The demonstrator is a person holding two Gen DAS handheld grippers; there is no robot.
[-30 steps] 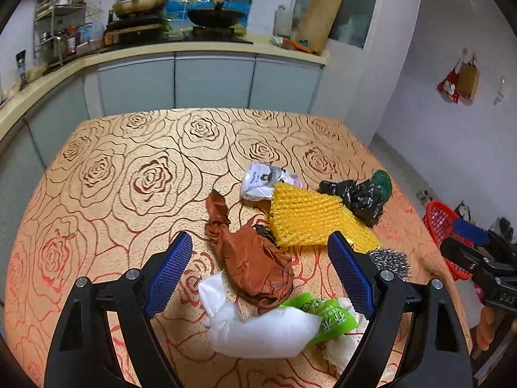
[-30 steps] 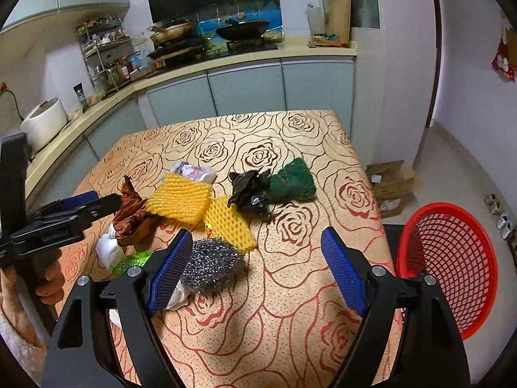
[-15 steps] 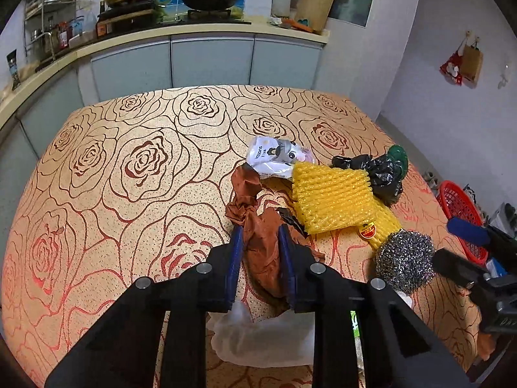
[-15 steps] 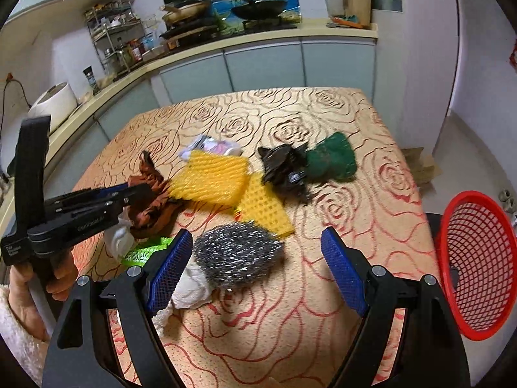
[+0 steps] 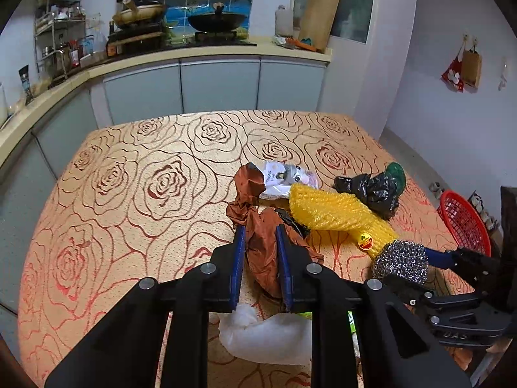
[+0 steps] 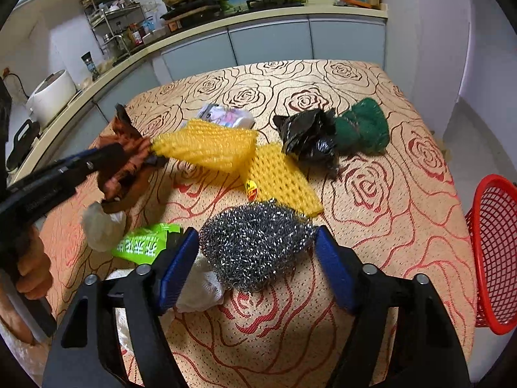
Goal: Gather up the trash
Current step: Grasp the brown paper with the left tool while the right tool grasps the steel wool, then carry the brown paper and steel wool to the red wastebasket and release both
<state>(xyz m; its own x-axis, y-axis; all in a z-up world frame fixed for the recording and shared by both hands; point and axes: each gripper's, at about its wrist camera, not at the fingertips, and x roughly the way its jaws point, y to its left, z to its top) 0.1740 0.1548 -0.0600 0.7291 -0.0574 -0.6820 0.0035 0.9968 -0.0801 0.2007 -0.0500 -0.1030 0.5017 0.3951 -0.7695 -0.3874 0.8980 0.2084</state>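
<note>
While the left claw (image 5: 260,258) is clamped on the brown bag (image 5: 265,245), its blue pads pinching the crumpled middle, the right claw (image 6: 257,258) straddles the steel scourer (image 6: 255,242) with its jaws closing; the pads look just beside the wool on either side, not yet pressing. Both pieces sit near the worktop's (image 5: 129,194) front edge, toward its right corner, in a loose heap of litter. The bag is thin, limp plastic: light and likely to sag and trail, so a grip on its bunched waist seems sound. The scourer is springy and light, should squash under pressure, and could snag the yellow foam net (image 6: 226,148) touching its far side. Across its widest part is the sensible hold. A red basket (image 6: 494,252) stands off the worktop's right edge, presumably where the litter goes. White wrapping (image 5: 265,336) lies under the bag.
</note>
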